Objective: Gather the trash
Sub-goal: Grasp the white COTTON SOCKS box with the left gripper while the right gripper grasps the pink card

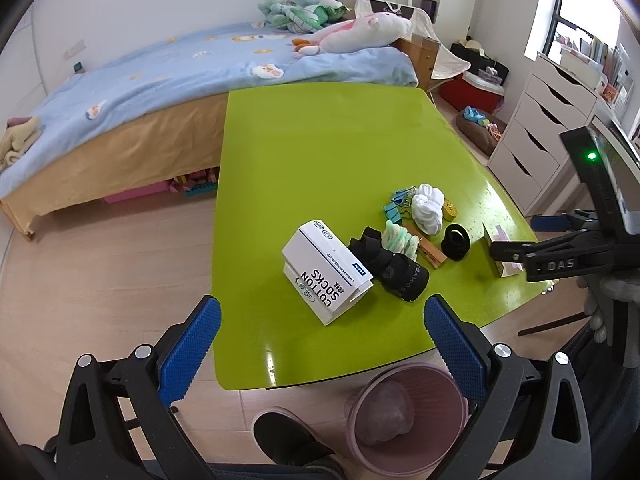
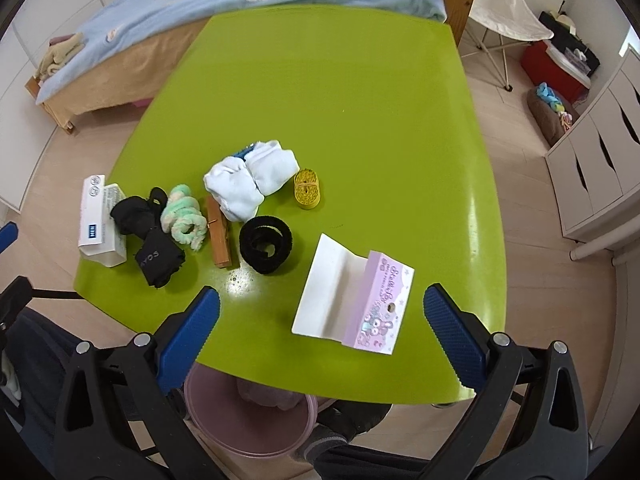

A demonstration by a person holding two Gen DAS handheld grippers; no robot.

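Note:
A pink trash bin (image 1: 406, 416) stands on the floor under the near edge of the green table (image 1: 320, 140); it also shows in the right wrist view (image 2: 248, 428). A white "COTTON SOCKS" box (image 1: 326, 270) lies on the table ahead of my open, empty left gripper (image 1: 322, 344). An opened purple and white carton (image 2: 354, 296) lies flat between the fingers of my open, empty right gripper (image 2: 322, 340), which hovers above it. The right gripper also shows in the left wrist view (image 1: 516, 236) beside that carton (image 1: 500, 252).
Black socks (image 2: 154, 236), a green-white scrunchie (image 2: 184, 218), a wooden clip (image 2: 220, 236), a black band (image 2: 266, 244), white socks (image 2: 252, 180), a yellow item (image 2: 307, 190) and binder clips (image 1: 396, 204) lie on the table. A bed (image 1: 160, 92) stands behind, white drawers (image 1: 536, 132) to the right.

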